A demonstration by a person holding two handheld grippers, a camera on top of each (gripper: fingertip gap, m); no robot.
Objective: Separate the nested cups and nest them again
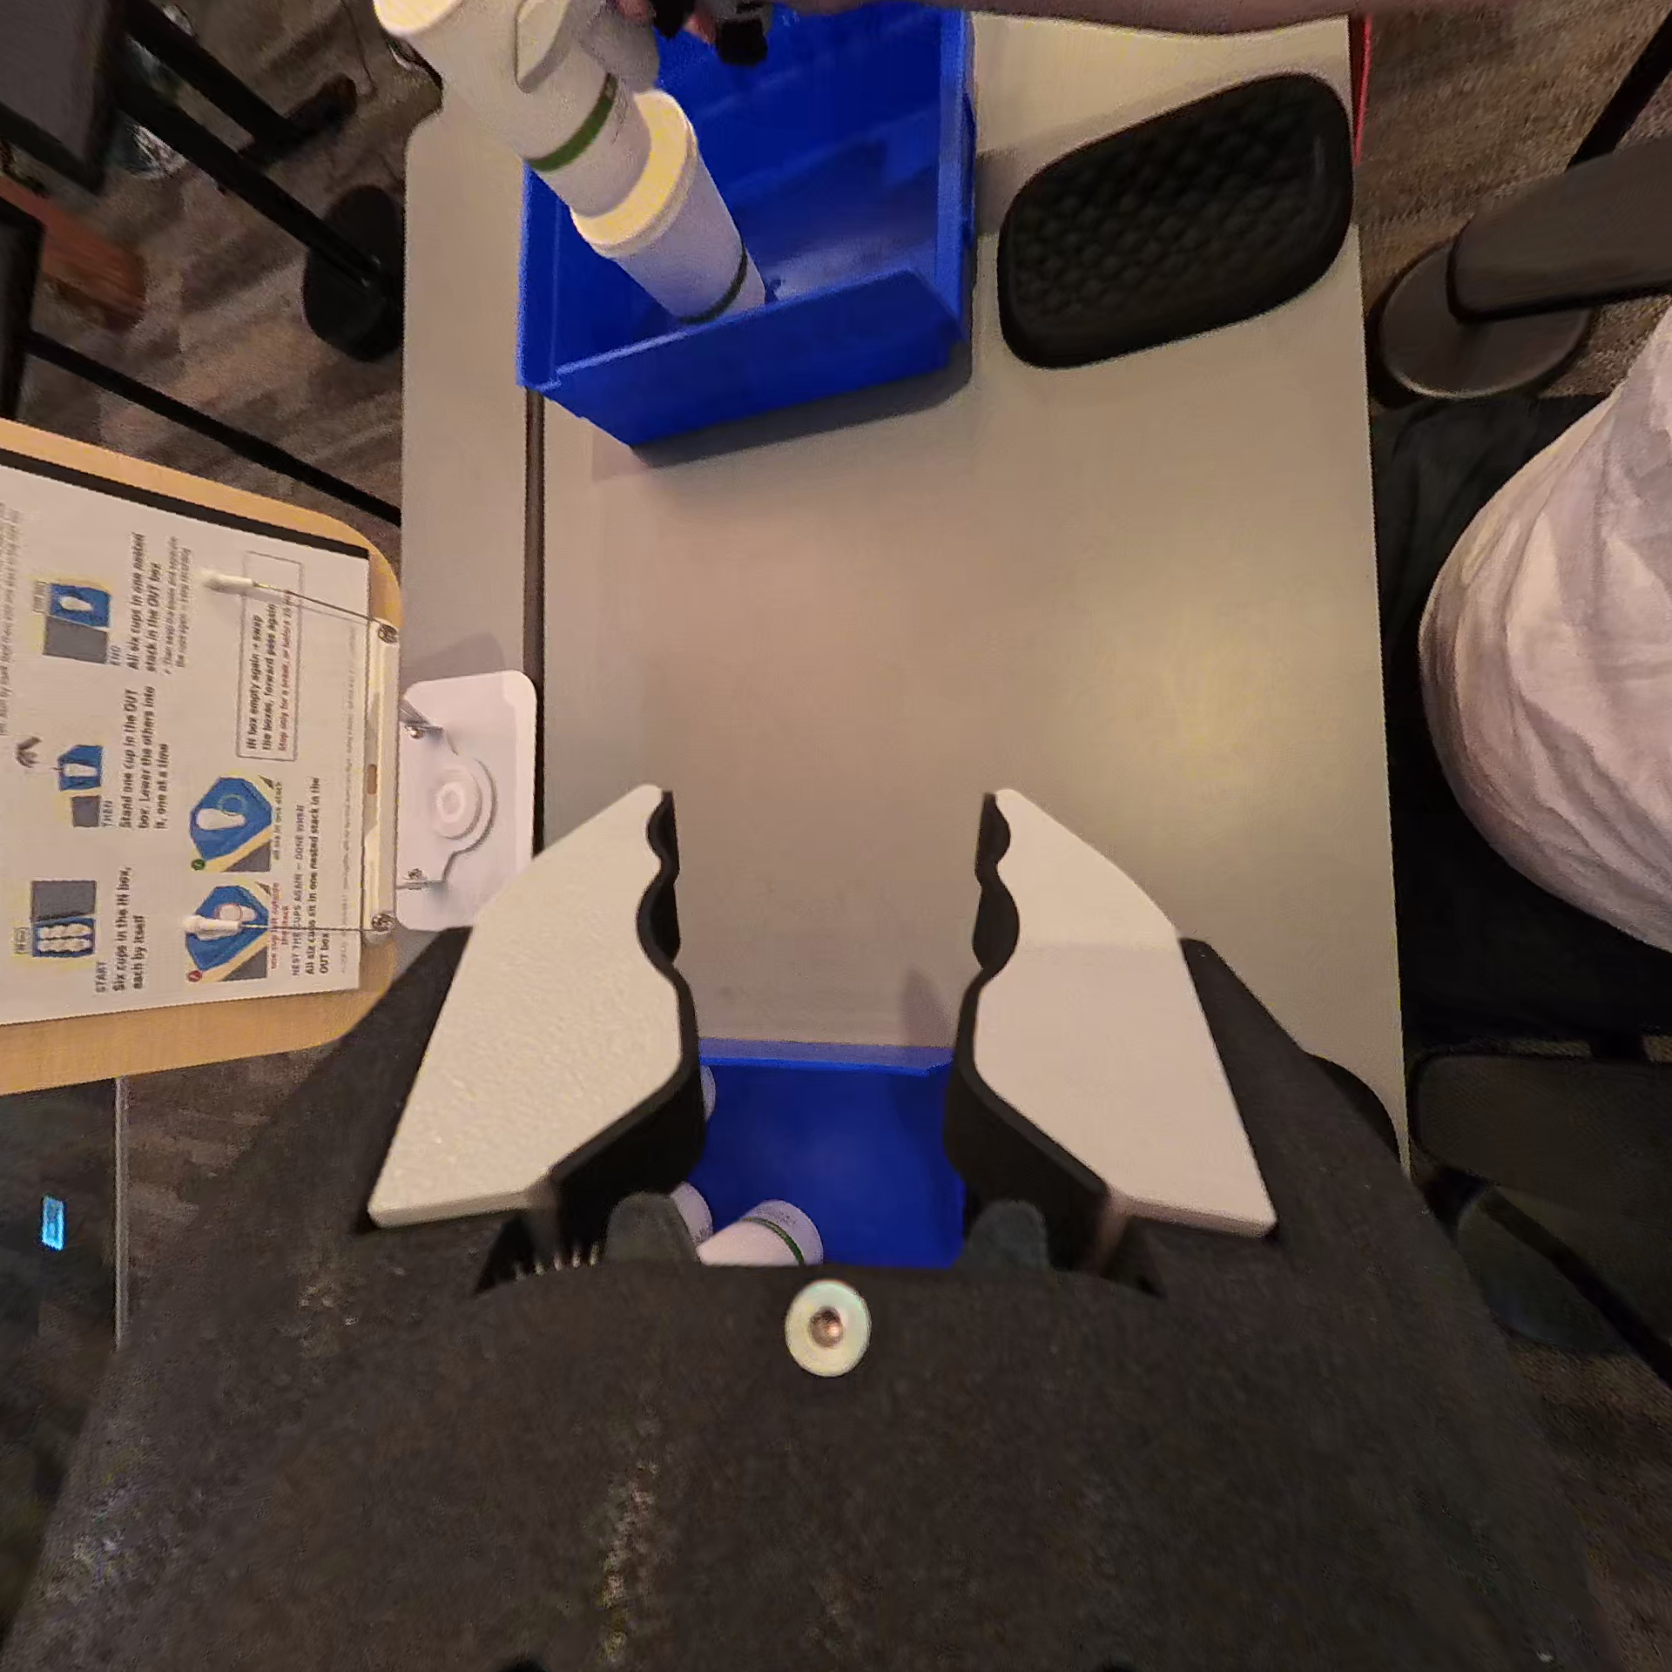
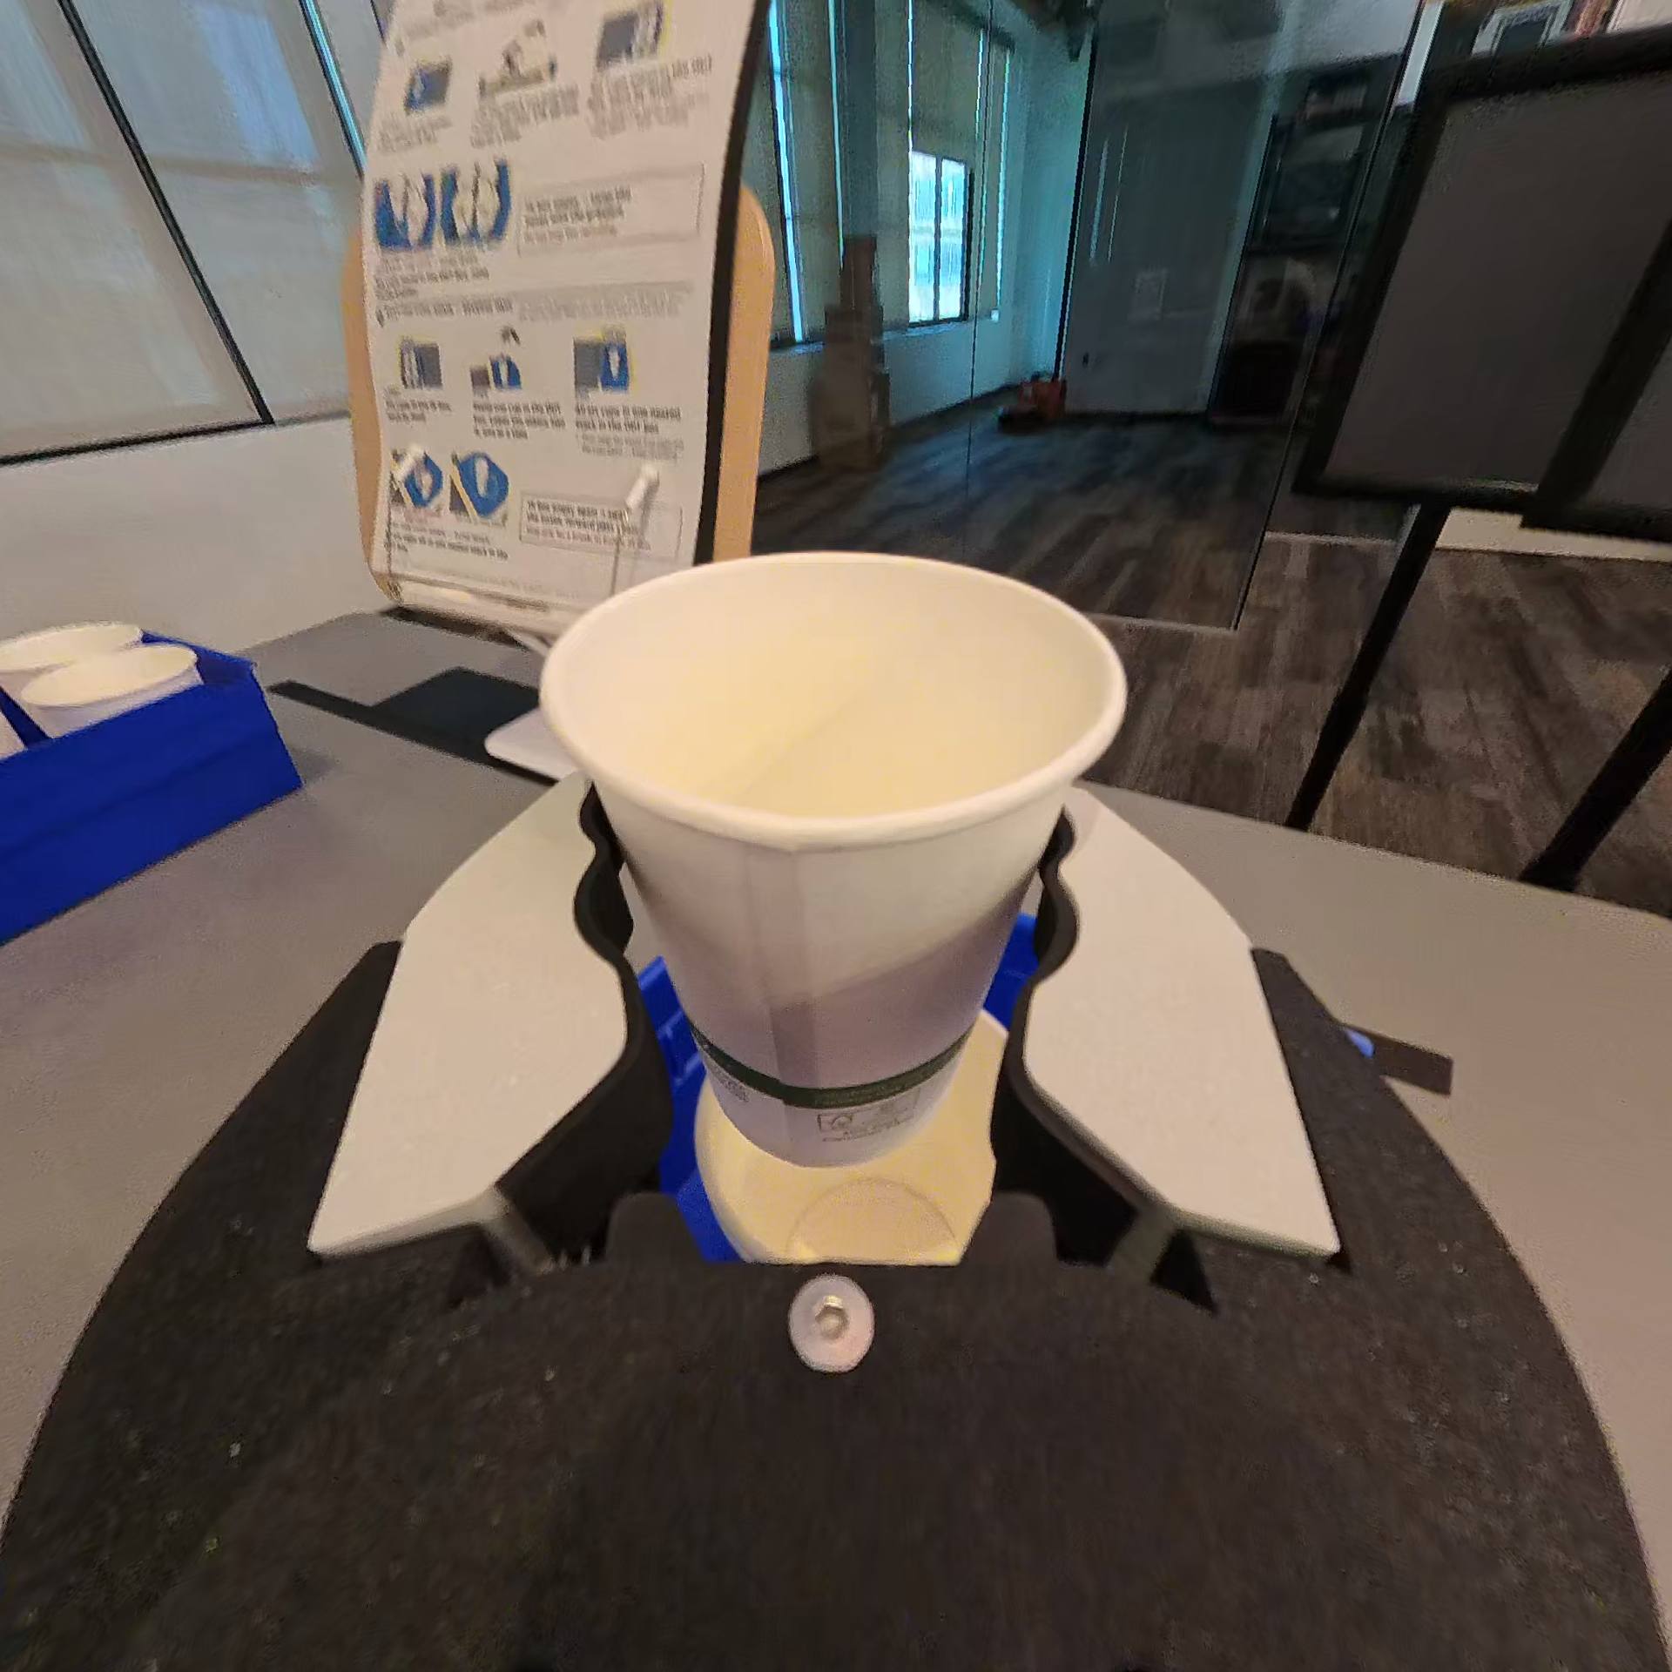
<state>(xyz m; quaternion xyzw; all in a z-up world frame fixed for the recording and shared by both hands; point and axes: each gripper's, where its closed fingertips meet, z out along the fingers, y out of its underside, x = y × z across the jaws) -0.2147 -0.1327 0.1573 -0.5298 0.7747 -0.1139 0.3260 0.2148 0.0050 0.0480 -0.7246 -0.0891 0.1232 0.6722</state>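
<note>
Gripping a white paper cup (image 2: pixel 819 869) at centre frame between the right gripper (image 2: pixel 828 914) fingers, closed onto its sides; hanging with its base just above or just inside another cup (image 2: pixel 850 1203) in a blue bin (image 2: pixel 688 1203) below, contact unclear; spreading wide and holding nothing, the left gripper (image 1: pixel 825 914) at lower centre, hovering over a second blue bin (image 1: pixel 841 1158) with loose cups (image 1: pixel 764 1239); sitting at upper left, an instruction sheet (image 2: pixel 543 299) on the grey table (image 1: pixel 905 633).

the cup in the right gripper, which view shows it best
The right wrist view: the held cup fills the middle, upright between the right gripper fingers, its base entering another cup below. The left wrist view shows it only far off, at the top edge, above the far blue bin.
</note>
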